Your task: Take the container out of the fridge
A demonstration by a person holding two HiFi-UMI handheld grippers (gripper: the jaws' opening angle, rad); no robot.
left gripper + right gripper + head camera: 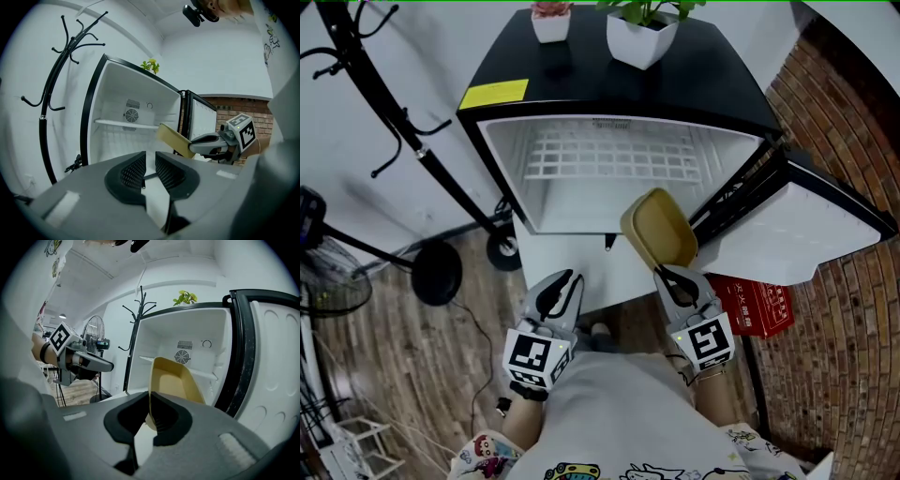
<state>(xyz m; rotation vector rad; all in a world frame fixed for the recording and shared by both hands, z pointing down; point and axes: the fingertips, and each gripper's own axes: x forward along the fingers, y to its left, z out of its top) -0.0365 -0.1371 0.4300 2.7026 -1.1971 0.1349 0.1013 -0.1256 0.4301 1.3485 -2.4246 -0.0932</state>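
Observation:
A tan, empty container (661, 228) hangs tilted in front of the open fridge (581, 202), outside its cavity. My right gripper (673, 275) is shut on the container's near rim. In the right gripper view the pads of that gripper (149, 405) pinch the thin wall of the container (176, 380). My left gripper (562, 281) hovers to the left of it, apart from the container, its jaws a narrow gap apart with nothing between them. The left gripper view shows that gripper (150, 159) empty, with the container (174, 139) and the right gripper (213, 140) off to the right.
The fridge door (806, 220) stands open to the right. A wire shelf (609, 155) sits inside. Two potted plants (642, 37) stand on top. A black coat stand (394, 112) and a fan (328, 281) are at the left, a red box (759, 305) on the floor at the right.

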